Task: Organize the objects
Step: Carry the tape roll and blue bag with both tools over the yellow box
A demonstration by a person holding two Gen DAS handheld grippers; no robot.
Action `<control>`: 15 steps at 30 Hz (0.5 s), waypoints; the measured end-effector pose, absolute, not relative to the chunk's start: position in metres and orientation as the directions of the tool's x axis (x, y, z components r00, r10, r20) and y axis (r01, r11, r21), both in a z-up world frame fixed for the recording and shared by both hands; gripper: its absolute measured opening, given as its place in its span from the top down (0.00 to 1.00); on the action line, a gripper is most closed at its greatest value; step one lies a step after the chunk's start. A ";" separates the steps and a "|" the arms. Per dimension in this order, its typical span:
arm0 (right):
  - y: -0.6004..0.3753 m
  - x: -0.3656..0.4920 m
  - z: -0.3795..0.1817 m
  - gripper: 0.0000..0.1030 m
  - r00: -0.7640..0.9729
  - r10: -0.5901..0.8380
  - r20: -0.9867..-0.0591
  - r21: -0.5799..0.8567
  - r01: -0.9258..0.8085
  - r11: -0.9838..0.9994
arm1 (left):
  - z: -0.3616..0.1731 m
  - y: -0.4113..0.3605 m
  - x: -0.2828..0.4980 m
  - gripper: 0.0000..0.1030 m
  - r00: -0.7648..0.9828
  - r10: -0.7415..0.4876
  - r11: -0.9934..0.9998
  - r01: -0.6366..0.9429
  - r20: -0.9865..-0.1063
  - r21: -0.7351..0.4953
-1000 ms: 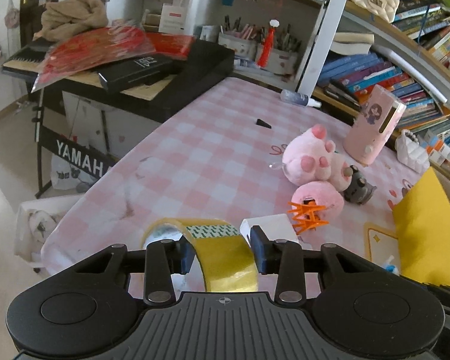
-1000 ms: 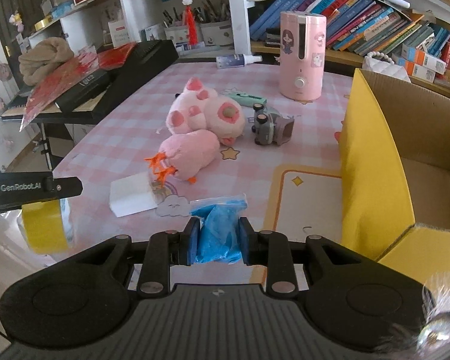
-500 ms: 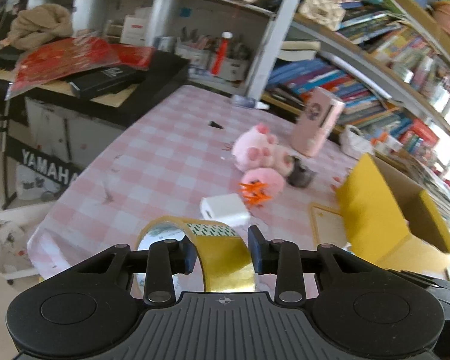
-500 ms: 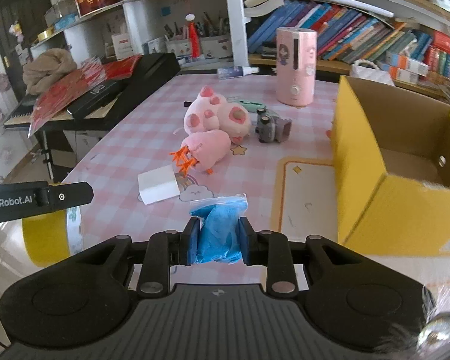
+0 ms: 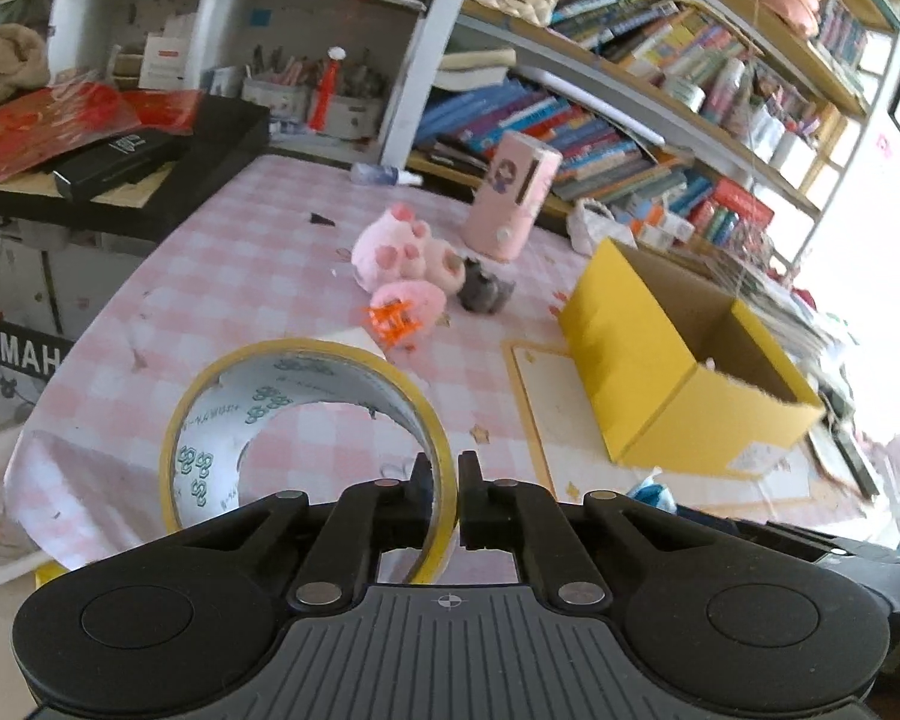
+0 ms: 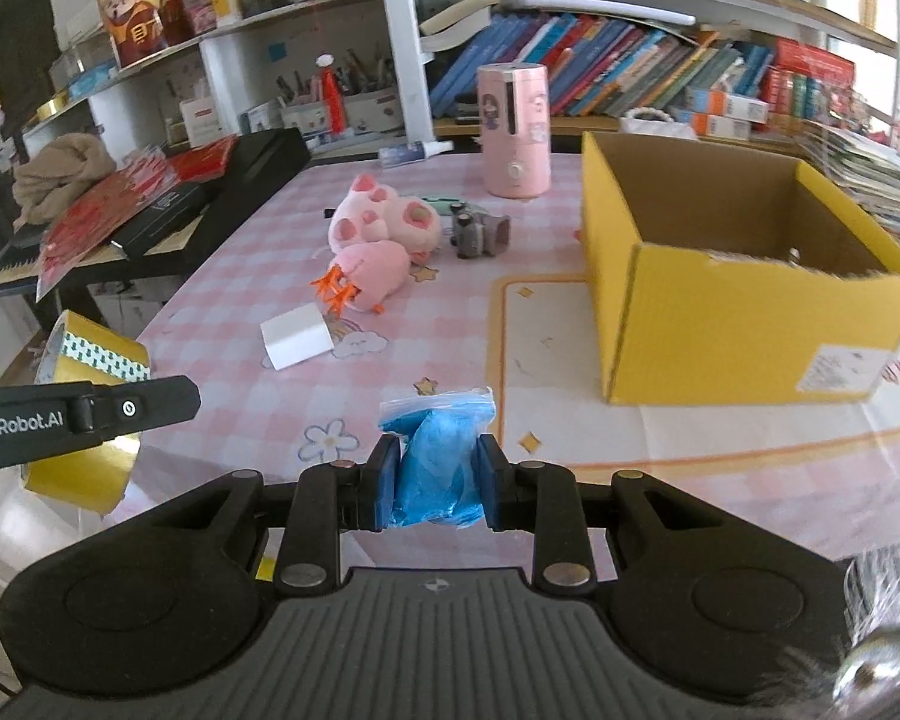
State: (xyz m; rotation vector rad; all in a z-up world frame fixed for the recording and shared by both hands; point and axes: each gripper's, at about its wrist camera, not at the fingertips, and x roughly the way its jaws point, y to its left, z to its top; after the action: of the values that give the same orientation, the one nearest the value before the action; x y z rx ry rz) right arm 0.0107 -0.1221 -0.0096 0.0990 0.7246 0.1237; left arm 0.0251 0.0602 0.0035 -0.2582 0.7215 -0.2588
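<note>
My left gripper [image 5: 444,501] is shut on the wall of a yellow tape roll [image 5: 306,420], held upright above the table's near-left corner; the roll also shows in the right wrist view [image 6: 84,420]. My right gripper [image 6: 438,483] is shut on a clear bag of blue material [image 6: 438,456], held above the table's front edge. An open yellow cardboard box [image 6: 738,276] stands at the right, also in the left wrist view [image 5: 678,360]. Pink plush toys [image 6: 384,240], a grey toy [image 6: 480,231] and a white block [image 6: 297,336] lie on the pink checked table [image 6: 240,276].
A pink cylinder appliance [image 6: 513,132] and a small bottle [image 6: 414,151] stand at the table's back. A black keyboard with red packets [image 6: 150,198] sits left of the table. Bookshelves [image 6: 630,72] line the back wall. A printed mat [image 6: 540,348] lies before the box.
Both grippers have risen and swung right toward the yellow box. The tape roll has turned in the left jaws, now gripped by its wall. The blue bag stays held.
</note>
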 end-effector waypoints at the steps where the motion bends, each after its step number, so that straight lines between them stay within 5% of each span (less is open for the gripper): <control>1: -0.123 0.006 -0.010 0.75 0.743 0.140 -0.654 0.133 -0.069 0.989 | 0.002 0.059 0.024 0.95 0.714 -0.325 0.936 0.151 -0.620 -0.317; 15: -0.156 -0.056 -0.017 0.75 0.741 -0.001 -0.672 0.148 0.135 0.980 | -0.002 0.019 -0.001 0.94 0.621 -0.454 0.891 0.334 -0.639 -0.308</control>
State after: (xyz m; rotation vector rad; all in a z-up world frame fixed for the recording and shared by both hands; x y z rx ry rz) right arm -0.0564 -0.1559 -0.0171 0.1918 0.7338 -0.0748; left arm -0.0006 0.0190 -0.0022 -0.1653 0.7787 -0.4551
